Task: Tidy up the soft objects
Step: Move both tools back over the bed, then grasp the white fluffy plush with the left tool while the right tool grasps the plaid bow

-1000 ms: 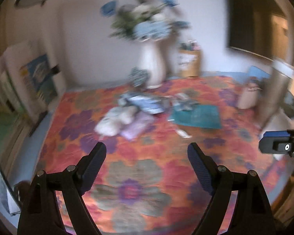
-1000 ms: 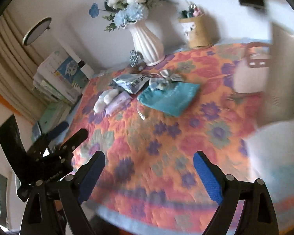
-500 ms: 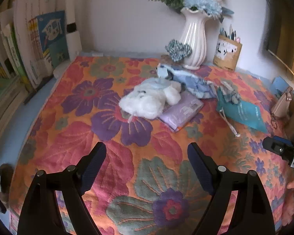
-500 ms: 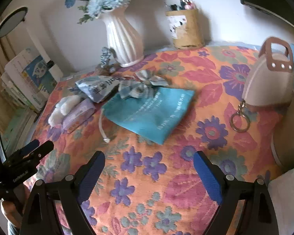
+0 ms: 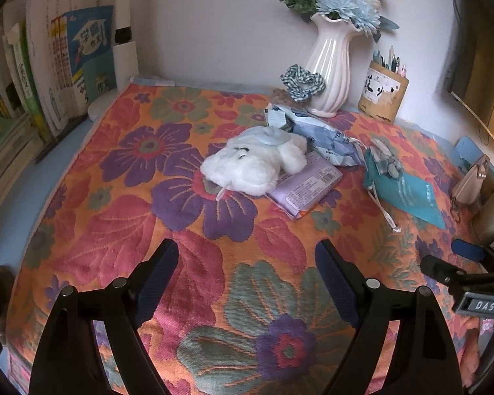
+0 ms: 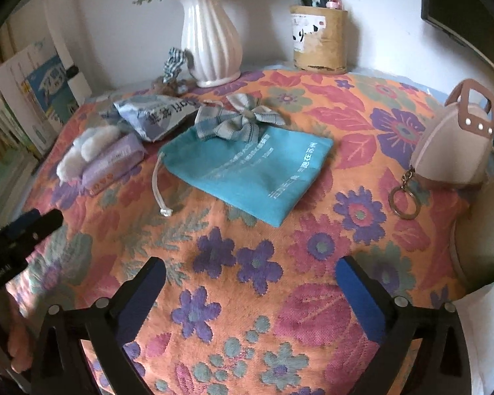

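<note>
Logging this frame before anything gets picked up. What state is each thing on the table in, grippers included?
Left gripper: open, empty, above the cloth.
Right gripper: open, empty.
Plush toy: lying partly on the purple pack.
Purple pack: flat, sealed.
Blue packet: lying crumpled.
Teal pouch: flat, drawstring loose.
Bow: resting on the pouch's top.
Vase: upright, holding flowers.
Purse: upright.

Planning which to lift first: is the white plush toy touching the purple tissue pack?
Touching. Left wrist view: white plush toy lies overlapping purple tissue pack.
</note>
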Demonstrator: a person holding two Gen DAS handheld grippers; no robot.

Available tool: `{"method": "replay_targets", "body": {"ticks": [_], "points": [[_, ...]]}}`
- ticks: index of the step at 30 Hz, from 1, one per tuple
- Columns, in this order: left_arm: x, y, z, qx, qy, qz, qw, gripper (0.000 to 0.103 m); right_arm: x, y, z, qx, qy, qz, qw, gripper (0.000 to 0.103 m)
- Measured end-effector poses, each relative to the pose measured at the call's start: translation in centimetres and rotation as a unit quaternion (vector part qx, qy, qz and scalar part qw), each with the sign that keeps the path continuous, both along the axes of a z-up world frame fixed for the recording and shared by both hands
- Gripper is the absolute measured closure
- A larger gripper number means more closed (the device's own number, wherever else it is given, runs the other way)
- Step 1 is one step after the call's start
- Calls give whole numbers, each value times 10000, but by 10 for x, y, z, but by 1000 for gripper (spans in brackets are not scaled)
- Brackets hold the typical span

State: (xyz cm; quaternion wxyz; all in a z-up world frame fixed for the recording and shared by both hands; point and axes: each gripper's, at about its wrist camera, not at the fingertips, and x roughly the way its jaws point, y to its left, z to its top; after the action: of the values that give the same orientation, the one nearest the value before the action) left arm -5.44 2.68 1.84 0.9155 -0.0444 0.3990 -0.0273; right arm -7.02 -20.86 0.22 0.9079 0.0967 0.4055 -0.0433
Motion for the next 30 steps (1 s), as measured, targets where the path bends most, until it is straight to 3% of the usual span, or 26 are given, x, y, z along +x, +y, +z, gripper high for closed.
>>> {"method": "replay_targets", "body": {"ticks": [9, 12, 15, 19, 25, 26, 28, 29, 30], "points": [[0, -1, -1, 18, 9, -31, 10000, 19, 0, 2, 0, -85, 31, -40, 10000, 0], [-1, 0, 1, 12, 2, -3, 10000, 19, -6, -5, 5, -87, -126, -346, 9993, 0], [1, 0, 12, -9, 37, -96, 9999, 19, 0, -18, 2, 100, 117, -576, 9982, 0], [10, 2, 38, 182, -82, 39, 9998, 19, 21, -21, 10, -24, 326, -398, 9987, 0], [54, 5, 34, 28, -19, -122, 9999, 19, 54, -37, 43, 631, -105, -420, 9971, 0], [59, 4, 31, 77, -68, -180, 9998, 19, 59, -37, 45, 686, -174, -384, 9968, 2], [69, 1, 24, 61, -154, -432, 9989, 19, 75, -34, 47, 842, -272, -159, 9960, 21], [71, 0, 21, -135, -206, -696, 9973, 19, 83, -32, 45, 837, -201, -86, 9962, 27], [72, 0, 21, -237, -220, -807, 9962, 19, 92, -30, 43, 764, -92, -103, 9970, 27]]}}
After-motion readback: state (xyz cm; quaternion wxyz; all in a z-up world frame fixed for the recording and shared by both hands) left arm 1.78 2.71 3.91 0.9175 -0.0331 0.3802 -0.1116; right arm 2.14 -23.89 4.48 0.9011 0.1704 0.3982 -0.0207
